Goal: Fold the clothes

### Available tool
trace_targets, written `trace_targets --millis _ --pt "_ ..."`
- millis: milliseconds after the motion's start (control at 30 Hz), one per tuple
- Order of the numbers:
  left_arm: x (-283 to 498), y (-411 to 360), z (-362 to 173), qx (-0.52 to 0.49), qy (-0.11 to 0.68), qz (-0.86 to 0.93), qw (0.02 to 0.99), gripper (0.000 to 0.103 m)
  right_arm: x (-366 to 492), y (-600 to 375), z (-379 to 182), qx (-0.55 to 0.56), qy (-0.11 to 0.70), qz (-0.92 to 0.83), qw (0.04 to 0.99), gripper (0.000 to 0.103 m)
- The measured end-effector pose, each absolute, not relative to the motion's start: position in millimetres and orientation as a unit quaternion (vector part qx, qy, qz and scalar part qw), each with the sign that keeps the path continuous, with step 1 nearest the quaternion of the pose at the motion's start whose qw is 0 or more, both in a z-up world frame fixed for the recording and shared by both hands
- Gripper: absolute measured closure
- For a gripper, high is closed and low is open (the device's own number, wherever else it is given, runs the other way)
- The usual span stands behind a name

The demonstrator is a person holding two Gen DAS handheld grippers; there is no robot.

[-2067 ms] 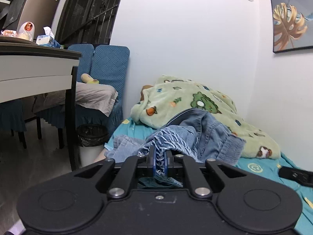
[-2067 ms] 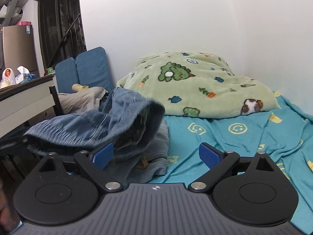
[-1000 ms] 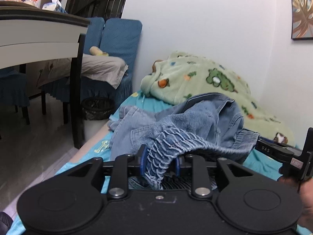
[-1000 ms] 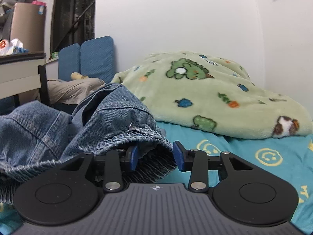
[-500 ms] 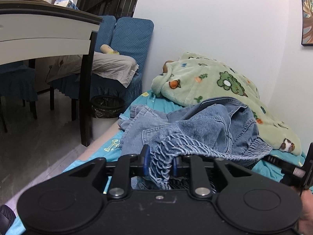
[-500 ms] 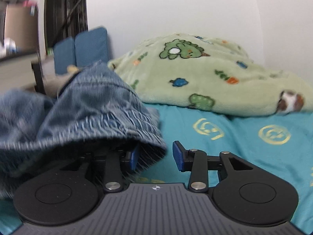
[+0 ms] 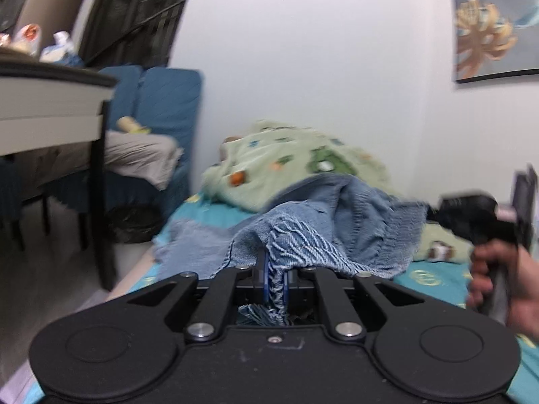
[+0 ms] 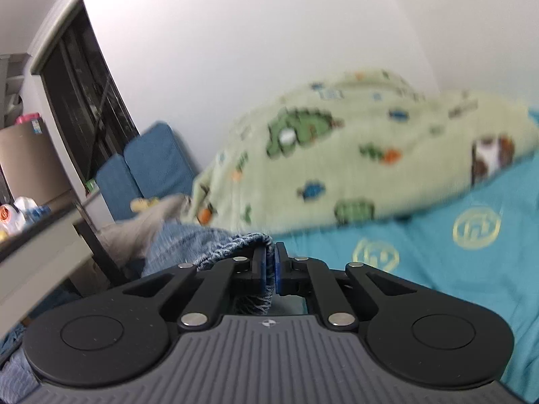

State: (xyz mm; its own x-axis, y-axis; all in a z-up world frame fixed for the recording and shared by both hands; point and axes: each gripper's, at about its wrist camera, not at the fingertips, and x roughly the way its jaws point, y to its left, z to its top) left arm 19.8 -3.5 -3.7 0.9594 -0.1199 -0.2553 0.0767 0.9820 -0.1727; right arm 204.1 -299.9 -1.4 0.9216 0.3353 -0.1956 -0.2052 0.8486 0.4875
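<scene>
Blue denim garment (image 7: 337,222) with elastic waistband hangs bunched above teal bedsheet (image 7: 209,212).

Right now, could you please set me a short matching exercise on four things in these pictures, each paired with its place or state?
1. blue denim garment
2. green cartoon-print fleece blanket
3. teal smiley-print bedsheet
4. framed leaf picture

a. hanging on the wall
b. clamped by both tools
c. heaped by the wall on the bed
d. spread over the mattress

Pairs: 1-b, 2-c, 3-d, 4-a

Even, dim indoor light, no glare; motion blur smears the blanket (image 8: 353,155) and wall picture (image 7: 488,33), fisheye bending every edge.
</scene>
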Motion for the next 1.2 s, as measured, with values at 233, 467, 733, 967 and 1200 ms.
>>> trace_targets --millis 233,467,733,967,1200 --pt "-8 -81 22 -0.061 0.117 -0.144 0.981 0.097 196 -362 65 0.235 0.090 0.118 0.961 0.100" --pt "1 -196 13 -0.024 0.122 -0.233 0.965 0.096 192 -459 65 0.274 0.049 0.045 0.960 0.100" --pt "52 -278 -48 -0.012 0.196 -0.277 0.941 0.096 214 -534 0 0.280 0.079 -0.041 0.956 0.100" --pt "84 -299 -100 0.001 0.256 -0.287 0.923 0.095 236 -573 -79 0.289 0.151 -0.111 0.939 0.100" --pt "82 -299 -102 0.009 0.262 -0.294 0.919 0.085 234 -583 -97 0.318 0.183 -0.141 0.920 0.085"
